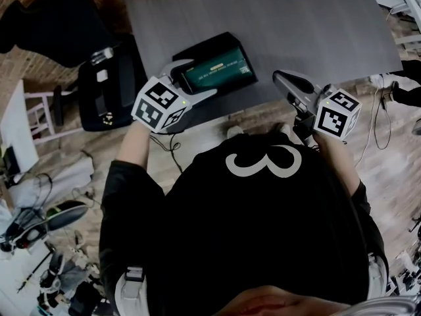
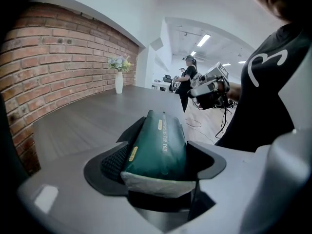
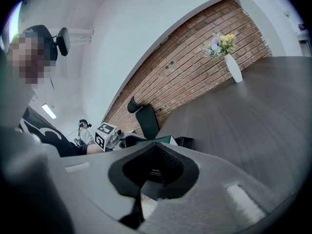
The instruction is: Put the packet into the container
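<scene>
1. The left gripper (image 1: 199, 78) has its fingers clamped on the green packet (image 1: 220, 71).
2. The packet hangs in the mouth of the black container (image 1: 217, 43) at the near edge of the counter (image 1: 276, 18).
3. The right gripper (image 1: 284, 79) hovers well apart from it, with its fingers together and nothing between them.

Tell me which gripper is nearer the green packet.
Left. The left gripper clamps the packet between its jaws; the right gripper, shut and empty, hangs apart from it by the table edge.
</scene>
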Available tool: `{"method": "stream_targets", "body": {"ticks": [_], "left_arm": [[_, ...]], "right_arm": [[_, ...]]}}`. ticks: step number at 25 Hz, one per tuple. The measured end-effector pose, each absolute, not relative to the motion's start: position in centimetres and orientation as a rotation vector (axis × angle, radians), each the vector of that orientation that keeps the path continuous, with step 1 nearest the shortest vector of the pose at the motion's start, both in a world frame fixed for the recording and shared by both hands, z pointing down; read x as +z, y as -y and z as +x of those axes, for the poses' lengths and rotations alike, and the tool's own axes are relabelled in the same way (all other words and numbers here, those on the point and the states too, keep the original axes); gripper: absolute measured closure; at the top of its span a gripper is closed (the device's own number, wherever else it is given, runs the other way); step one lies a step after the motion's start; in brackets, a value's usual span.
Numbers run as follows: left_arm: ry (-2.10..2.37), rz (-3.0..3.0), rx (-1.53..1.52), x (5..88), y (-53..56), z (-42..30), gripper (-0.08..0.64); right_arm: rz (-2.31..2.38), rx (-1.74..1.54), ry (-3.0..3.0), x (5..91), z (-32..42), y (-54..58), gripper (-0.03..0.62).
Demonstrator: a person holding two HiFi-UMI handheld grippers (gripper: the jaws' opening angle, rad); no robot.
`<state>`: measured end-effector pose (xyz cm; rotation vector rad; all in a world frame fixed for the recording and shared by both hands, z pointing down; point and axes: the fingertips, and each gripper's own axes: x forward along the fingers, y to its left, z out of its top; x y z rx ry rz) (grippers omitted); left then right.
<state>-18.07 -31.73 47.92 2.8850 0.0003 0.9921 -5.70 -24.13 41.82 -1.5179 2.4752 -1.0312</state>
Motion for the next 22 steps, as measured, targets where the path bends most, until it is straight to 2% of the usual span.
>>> {"method": "stream_targets", "body": {"ticks": [11,22], "left_arm": [[0.001,2.861,1.215,50.8,31.2,-17.2,0.161],[-0.014,2.847,1.127,50.2,31.0,-17.2,0.137]], "right_arm": [[-1.513,-1.099,-2.437,42.8,-5.4,23.9,0.591],[-1.485,-1.136,-2.447,44.3,-6.6,22.7,0.591]]}}
